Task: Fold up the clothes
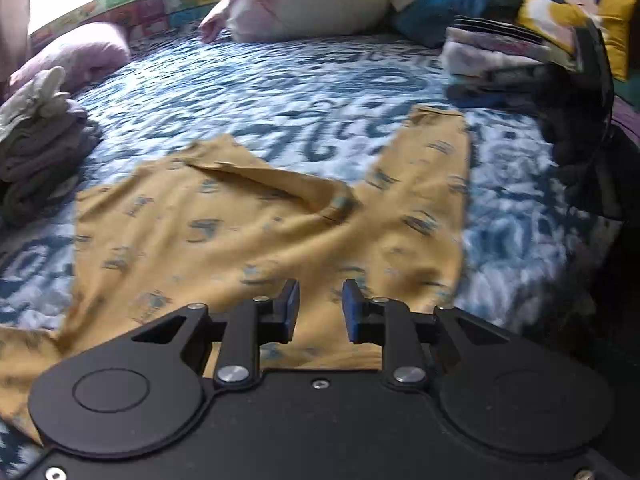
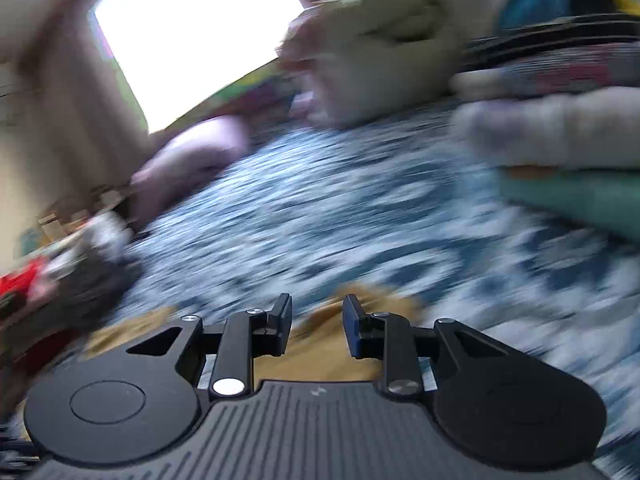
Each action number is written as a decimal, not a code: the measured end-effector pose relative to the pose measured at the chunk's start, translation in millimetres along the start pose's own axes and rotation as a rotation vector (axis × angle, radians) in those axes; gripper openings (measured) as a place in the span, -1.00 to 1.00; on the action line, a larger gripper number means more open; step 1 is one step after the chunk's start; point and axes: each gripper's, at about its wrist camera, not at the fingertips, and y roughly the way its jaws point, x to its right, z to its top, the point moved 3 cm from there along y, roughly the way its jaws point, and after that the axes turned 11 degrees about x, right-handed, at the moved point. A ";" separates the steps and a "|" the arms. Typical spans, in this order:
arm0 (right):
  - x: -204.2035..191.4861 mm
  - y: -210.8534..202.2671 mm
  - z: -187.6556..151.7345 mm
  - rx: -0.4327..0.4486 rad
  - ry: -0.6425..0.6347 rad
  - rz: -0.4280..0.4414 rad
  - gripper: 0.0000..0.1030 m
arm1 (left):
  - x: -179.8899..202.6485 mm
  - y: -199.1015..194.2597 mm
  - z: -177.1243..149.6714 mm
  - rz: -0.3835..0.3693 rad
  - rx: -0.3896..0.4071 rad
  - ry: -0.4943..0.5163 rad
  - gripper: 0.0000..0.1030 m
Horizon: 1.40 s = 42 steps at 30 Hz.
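Garment: I am looking at mustard printed pyjama trousers (image 1: pixel 248 224) lying spread on the blue patterned bedspread (image 1: pixel 280 92), a fold rucked at the crotch.
Left gripper (image 1: pixel 320 306): hovering over the waist end, jaws apart, empty.
Right gripper (image 2: pixel 316 322): jaws apart, nothing gripped, view blurring.
Advice: I am judging it best to smooth the ruck, then pinch one hem edge cleanly.

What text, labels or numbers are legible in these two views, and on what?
None legible.
Bedspread: large dark script-like shapes in the pattern, not readable as words.
Mustard garment: small blue printed motifs, too blurred to read.
Yellow cushion: a cartoon figure, no text.
Right wrist view: motion-blurred, nothing readable.
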 end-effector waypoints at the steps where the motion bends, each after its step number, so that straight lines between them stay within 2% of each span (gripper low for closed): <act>1: -13.5 -1.3 -4.7 -0.018 -0.009 0.058 -0.42 | 5.2 7.2 -6.2 -0.014 -0.005 -0.001 -0.59; 2: -30.2 -2.4 -11.2 -0.040 -0.027 0.124 -0.42 | 10.3 14.5 -12.4 -0.028 -0.011 -0.001 -0.59; 3: -46.7 -2.5 -18.1 -0.064 -0.055 0.180 -0.42 | 15.7 25.0 -21.9 -0.038 -0.053 0.009 -0.56; 5: -78.5 1.7 -39.3 -0.141 -0.150 0.242 -0.47 | 23.3 26.5 -28.1 -0.026 -0.060 0.049 -0.55; 8: -107.5 16.1 -71.1 -0.253 -0.322 0.193 -0.44 | 13.8 10.1 -10.8 -0.051 -0.017 -0.003 -0.47; 9: -112.5 19.6 -72.1 -0.258 -0.333 0.197 -0.44 | 6.7 6.8 -5.8 -0.043 -0.001 -0.025 -0.35; 10: -117.6 22.8 -68.3 -0.246 -0.325 0.204 -0.44 | -3.0 5.6 -1.5 -0.018 0.014 -0.049 -0.15; 11: -122.8 25.9 -62.4 -0.230 -0.312 0.212 -0.44 | -12.7 4.3 2.7 0.007 0.029 -0.072 -0.09; 15: -152.2 47.1 -49.8 -0.188 -0.375 0.209 -0.40 | -52.4 9.8 2.8 0.107 0.047 -0.182 -0.09; 20: -193.6 94.0 -65.0 -0.207 -0.571 0.157 -0.40 | -84.6 15.9 -21.8 0.131 0.091 -0.304 -0.09; 23: -212.1 120.1 -77.7 -0.217 -0.700 0.119 -0.40 | -90.3 15.4 -29.2 0.108 0.111 -0.315 -0.09; 30: -216.8 149.3 -93.5 -0.319 -0.760 0.138 -0.42 | -106.4 18.0 -26.7 0.044 0.132 -0.400 -0.08; 35: -213.8 144.6 -87.4 -0.305 -0.728 0.154 -0.43 | -109.2 17.5 -24.3 0.019 0.133 -0.437 -0.07; 38: -217.0 145.2 -92.0 -0.318 -0.760 0.161 -0.44 | -108.0 17.4 -25.3 0.017 0.130 -0.431 -0.07; 40: -212.7 146.1 -90.9 -0.321 -0.739 0.148 -0.85 | -108.3 18.0 -25.3 0.017 0.130 -0.432 -0.07; 41: -209.4 145.9 -87.7 -0.313 -0.717 0.137 -0.95 | -108.5 18.2 -25.3 0.018 0.130 -0.433 -0.07; 42: -206.0 145.7 -84.5 -0.305 -0.695 0.125 -0.95 | -108.6 18.3 -25.4 0.019 0.130 -0.434 -0.07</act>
